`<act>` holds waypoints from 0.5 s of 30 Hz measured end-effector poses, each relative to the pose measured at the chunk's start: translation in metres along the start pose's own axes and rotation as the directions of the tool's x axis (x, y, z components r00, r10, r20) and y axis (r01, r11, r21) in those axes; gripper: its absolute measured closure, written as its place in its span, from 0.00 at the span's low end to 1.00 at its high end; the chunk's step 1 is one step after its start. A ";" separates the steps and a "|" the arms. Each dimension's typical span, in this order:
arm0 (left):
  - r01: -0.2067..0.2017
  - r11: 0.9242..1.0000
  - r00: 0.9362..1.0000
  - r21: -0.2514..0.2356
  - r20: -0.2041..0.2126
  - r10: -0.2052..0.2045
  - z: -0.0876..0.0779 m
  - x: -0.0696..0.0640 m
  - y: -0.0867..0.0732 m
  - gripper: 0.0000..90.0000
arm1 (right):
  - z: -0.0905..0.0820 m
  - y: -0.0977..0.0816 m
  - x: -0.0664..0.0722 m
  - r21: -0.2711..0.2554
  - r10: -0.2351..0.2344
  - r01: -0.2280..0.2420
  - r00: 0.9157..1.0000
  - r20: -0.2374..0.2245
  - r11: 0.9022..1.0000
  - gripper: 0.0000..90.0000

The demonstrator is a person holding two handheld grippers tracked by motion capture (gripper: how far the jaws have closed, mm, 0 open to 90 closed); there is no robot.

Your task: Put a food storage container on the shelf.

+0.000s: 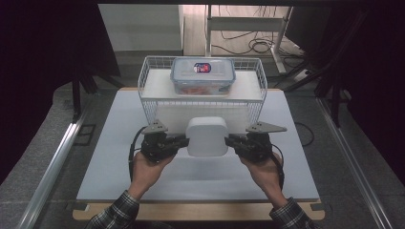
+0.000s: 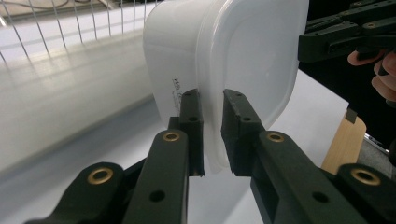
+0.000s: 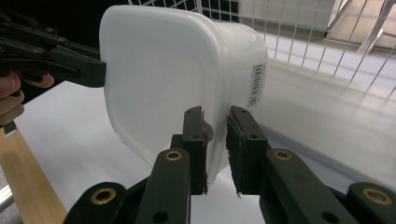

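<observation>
White translucent plastic forms the lidded container [image 1: 207,136] held clear of the worktop [image 1: 114,157], between the two grippers. Nearest the viewer, the person's hands enter from below, the left hand [image 1: 145,169] and right hand [image 1: 263,171] each wrapped round a gripper handle. The left gripper [image 1: 183,141] meets the container's left edge and the right gripper [image 1: 230,140] its right edge, so the load is shared and the box stays level. In the left gripper view, the fingers [image 2: 192,122] are nearly closed, pinching the thin projecting rim where lid meets tub. The right gripper view shows the same arrangement: its fingers [image 3: 194,135] are drawn close on the opposite rim, beside a barcode label [image 3: 256,86] on the tub wall. Gripping the rim rather than the smooth, bulging wall probably gives the narrow fingers a firm purchase.

Just beyond the container stands a white wire basket [image 1: 148,71], whose front wall the container nearly reaches. Inside it, toward the back, rests a clear clip-lock food box [image 1: 203,75] with a label on its lid. Judging from the lifted, forward position, the container may be bound for the basket.
</observation>
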State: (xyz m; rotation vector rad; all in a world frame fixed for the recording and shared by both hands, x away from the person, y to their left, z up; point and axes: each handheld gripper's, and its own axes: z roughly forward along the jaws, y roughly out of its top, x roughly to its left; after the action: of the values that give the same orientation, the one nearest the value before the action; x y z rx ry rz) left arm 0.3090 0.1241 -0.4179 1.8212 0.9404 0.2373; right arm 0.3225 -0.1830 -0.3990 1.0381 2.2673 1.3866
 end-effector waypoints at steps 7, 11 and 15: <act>-0.023 0.999 1.000 -0.027 -0.010 0.023 -0.006 0.000 0.022 0.89 | -0.005 0.021 -0.003 -0.030 -0.006 0.007 1.000 0.002 1.000 0.86; -0.034 0.999 0.999 -0.040 -0.013 0.033 -0.011 0.001 0.034 0.88 | -0.008 0.033 -0.004 -0.046 -0.011 0.011 1.000 0.003 0.999 0.86; -0.041 0.998 0.999 -0.046 -0.020 0.040 -0.015 0.002 0.046 0.89 | -0.009 0.043 -0.005 -0.060 -0.005 0.005 1.000 -0.002 0.998 0.86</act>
State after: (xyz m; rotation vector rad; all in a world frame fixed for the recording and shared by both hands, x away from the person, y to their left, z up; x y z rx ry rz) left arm 0.3242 0.1284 -0.3722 1.7989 0.9049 0.3002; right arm 0.3394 -0.1809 -0.3583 1.0114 2.2144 1.4448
